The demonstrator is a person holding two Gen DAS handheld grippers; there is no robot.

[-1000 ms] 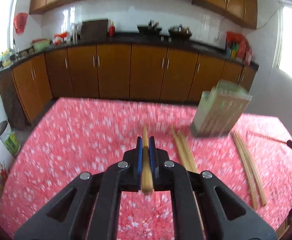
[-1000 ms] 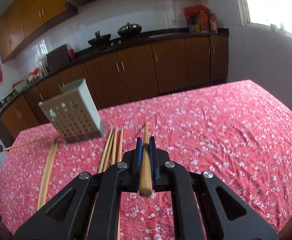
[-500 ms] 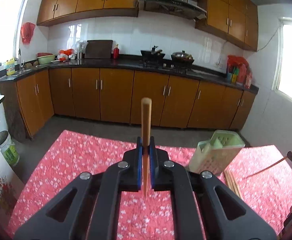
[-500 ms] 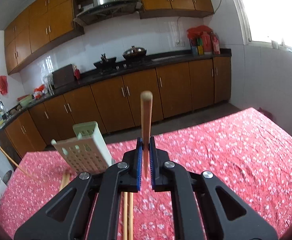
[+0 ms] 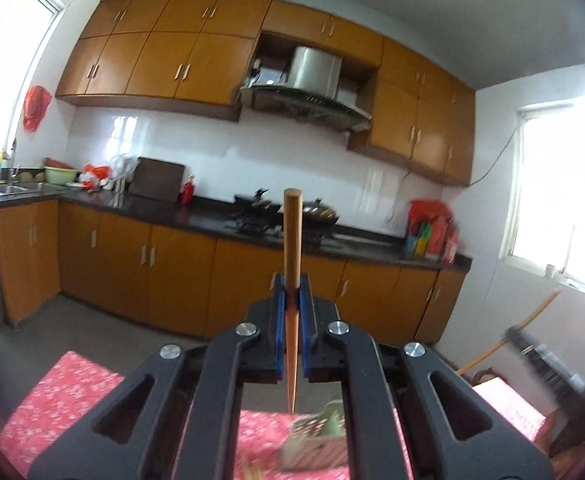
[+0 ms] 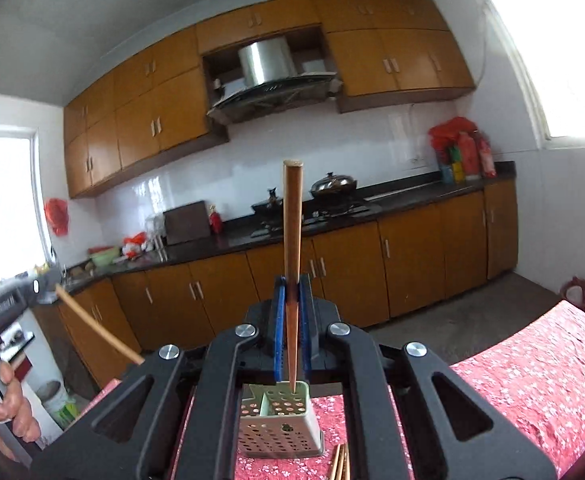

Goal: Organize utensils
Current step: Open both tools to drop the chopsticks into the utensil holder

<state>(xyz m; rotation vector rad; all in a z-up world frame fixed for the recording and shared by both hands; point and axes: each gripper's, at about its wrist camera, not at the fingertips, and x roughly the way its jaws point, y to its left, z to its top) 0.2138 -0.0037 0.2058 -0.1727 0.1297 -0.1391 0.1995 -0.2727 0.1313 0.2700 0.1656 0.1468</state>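
My left gripper (image 5: 291,292) is shut on a wooden chopstick (image 5: 292,248) held upright, thin tip down just above and left of the blurred pale green perforated utensil holder (image 5: 318,438). My right gripper (image 6: 291,294) is shut on another wooden chopstick (image 6: 292,232), upright, its tip over the holder's right compartment (image 6: 278,414). The left gripper and its chopstick also show at the left of the right wrist view (image 6: 0,312). Loose chopsticks (image 6: 340,462) lie on the red floral tablecloth (image 6: 532,376) beside the holder.
Kitchen cabinets (image 6: 332,276), a dark counter with a stove and pots (image 6: 332,188) run along the far wall. A white bucket (image 6: 54,400) stands on the floor at the left. The table's far edge (image 5: 72,360) is near.
Both grippers have tilted up and risen, turning their chopsticks from flat to upright. The holder has dropped to the bottom of both views, under the chopstick tips.
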